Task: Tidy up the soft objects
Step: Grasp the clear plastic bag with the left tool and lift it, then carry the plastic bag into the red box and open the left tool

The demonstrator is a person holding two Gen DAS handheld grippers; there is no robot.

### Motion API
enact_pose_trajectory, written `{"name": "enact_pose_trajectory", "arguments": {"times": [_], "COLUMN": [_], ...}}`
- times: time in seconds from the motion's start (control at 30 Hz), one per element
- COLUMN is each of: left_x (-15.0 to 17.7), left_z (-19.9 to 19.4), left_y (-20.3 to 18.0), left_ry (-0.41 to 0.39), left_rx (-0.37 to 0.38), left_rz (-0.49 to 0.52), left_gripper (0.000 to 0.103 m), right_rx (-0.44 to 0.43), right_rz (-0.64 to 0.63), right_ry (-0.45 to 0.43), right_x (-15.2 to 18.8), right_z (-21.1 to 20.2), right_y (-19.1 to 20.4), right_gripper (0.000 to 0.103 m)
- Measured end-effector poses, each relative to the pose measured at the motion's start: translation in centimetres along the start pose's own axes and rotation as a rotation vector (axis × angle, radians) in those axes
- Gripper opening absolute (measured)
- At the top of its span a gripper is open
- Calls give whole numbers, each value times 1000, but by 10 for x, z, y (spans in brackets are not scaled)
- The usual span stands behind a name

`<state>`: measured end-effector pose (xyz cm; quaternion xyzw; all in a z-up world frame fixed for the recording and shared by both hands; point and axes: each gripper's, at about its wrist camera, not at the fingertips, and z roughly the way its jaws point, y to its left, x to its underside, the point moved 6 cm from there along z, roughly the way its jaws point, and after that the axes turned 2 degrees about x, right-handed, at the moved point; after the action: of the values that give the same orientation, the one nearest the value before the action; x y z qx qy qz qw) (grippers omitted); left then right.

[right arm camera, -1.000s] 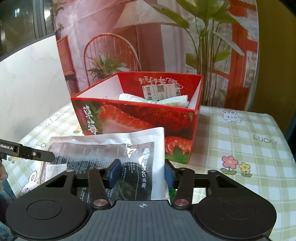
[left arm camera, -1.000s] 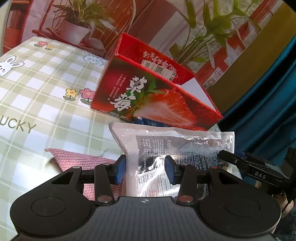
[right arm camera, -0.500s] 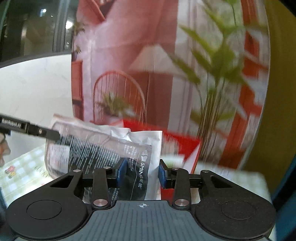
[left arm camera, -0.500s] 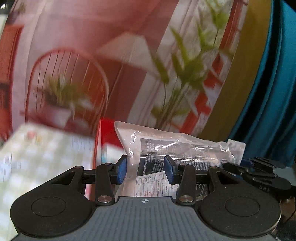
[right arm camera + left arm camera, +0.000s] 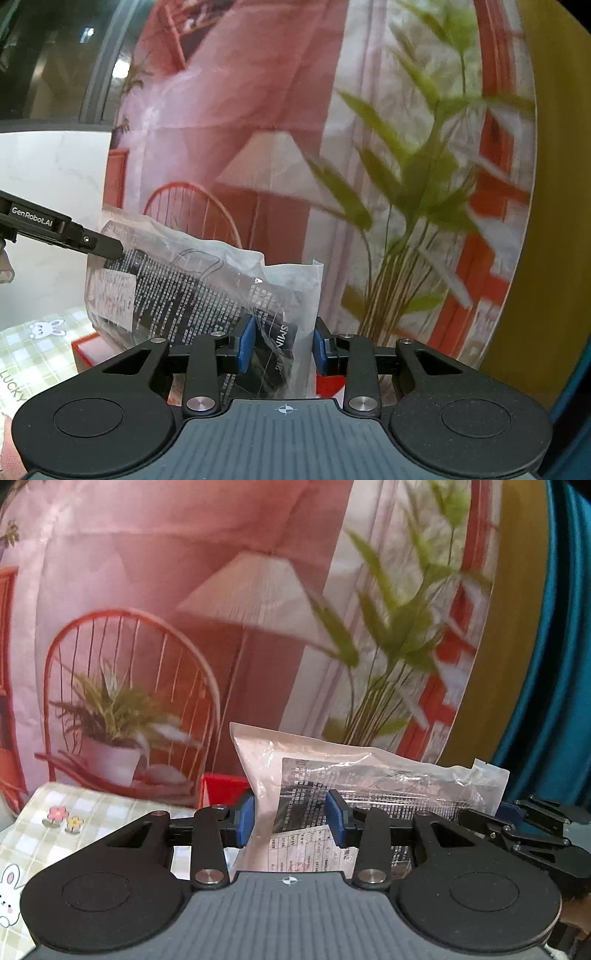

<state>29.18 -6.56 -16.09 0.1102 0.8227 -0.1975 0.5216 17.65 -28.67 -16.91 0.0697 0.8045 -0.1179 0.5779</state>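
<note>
Both grippers hold one clear plastic packet with black printed text and a dark item inside. In the left wrist view the packet [image 5: 369,786] is lifted in the air, and my left gripper [image 5: 290,820] is shut on its left end. In the right wrist view the packet [image 5: 207,291] is held by my right gripper [image 5: 282,348], shut on its right end. The right gripper's fingers [image 5: 517,823] show at the packet's far end, and the left gripper's finger [image 5: 74,236] shows at the packet's upper left. The red strawberry box [image 5: 221,786] lies low behind the packet, only its rim showing; it also shows in the right wrist view [image 5: 88,350].
A green checked tablecloth with flowers and rabbits [image 5: 92,812] covers the table below. A printed backdrop with a chair, lamp and plants [image 5: 258,627] stands behind. A blue curtain [image 5: 554,664] hangs at the right.
Both grippers have lifted the packet well up off the table. The strawberry box and tablecloth have dropped to the bottom of both views, and the backdrop now fills them.
</note>
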Motion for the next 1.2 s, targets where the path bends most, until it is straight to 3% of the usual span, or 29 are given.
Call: {"name": "enact_pose_trajectory", "arguments": {"times": [0.43,0.67,1.0,1.2], "left_x": [46,64,61,53], "left_z": [37,60,74,77], "left_y": [22,23,30,30], "left_ry": [221,343,369,337], "left_rx": [-24,-62,-55,-63], "left_rz": [-9,64,22,18], "left_gripper": [41,41,42,53], "right_rx": [-80,-105,-112,-81], "right_rz": [58,52,60,51], "right_ry": [205,328,415,465], "right_x": [49,71,77,78], "right_z": [36,54,74,92], "right_y": [-2,1,-2,-3], "right_gripper": [26,20,20,22]}}
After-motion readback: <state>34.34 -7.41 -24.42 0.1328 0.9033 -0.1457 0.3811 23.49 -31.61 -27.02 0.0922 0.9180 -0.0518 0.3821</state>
